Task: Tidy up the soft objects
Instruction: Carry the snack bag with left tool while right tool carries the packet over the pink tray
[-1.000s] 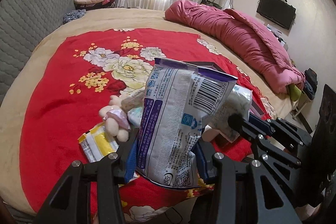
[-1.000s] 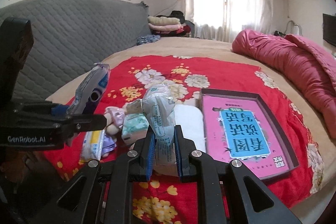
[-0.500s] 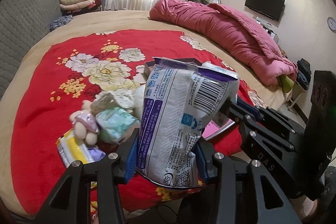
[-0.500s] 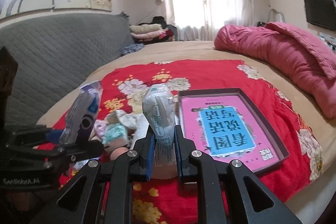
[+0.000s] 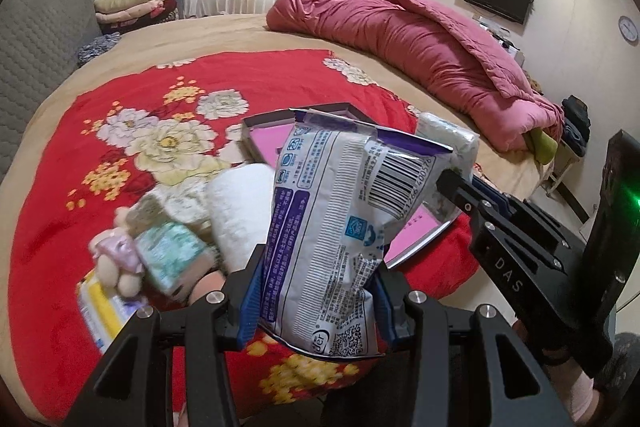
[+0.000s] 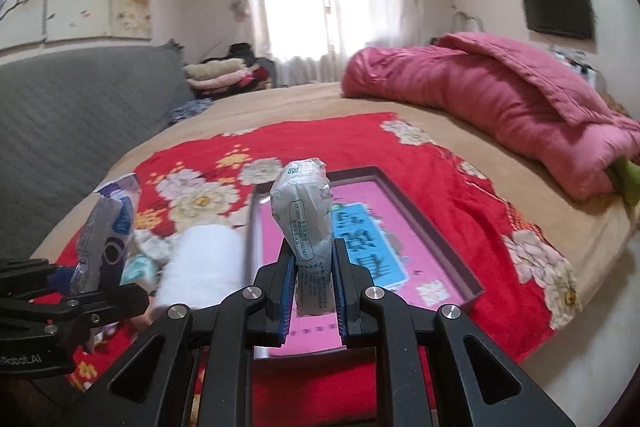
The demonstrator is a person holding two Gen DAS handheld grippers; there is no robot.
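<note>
Clamping a white-and-purple pouch (image 5: 336, 227), the left gripper (image 5: 316, 303) holds it upright above the red blanket (image 5: 80, 187), its blue pads (image 5: 250, 301) pressed against the pouch's lower sides. Its barcode and printed back face the left wrist camera. From the right wrist view the same pouch (image 6: 108, 239) appears edge-on at the left, held in the left gripper (image 6: 80, 287).

The right gripper (image 6: 312, 287) has its jaws shut on a small clear pack (image 6: 306, 223), which stands upright between the blue pads (image 6: 289, 291) and hangs over the near end of a tray (image 6: 440, 231). The tray is dark-rimmed with a pink card and a blue label inside, and lies flat on the blanket. In the left wrist view the right gripper (image 5: 472, 187) comes in from the right, with the pack (image 5: 444, 139) showing just behind the pouch's top edge.

Left of the tray lie the loose soft things, bunched together: a white roll (image 6: 200, 263), a mint-green pack (image 5: 172, 251), a small plush toy (image 5: 116, 259) and a yellow packet (image 5: 100, 303) at the blanket's near edge. They are blurred.

A rumpled pink quilt (image 6: 500, 99) lies along the far right of the bed, well apart from the pile
</note>
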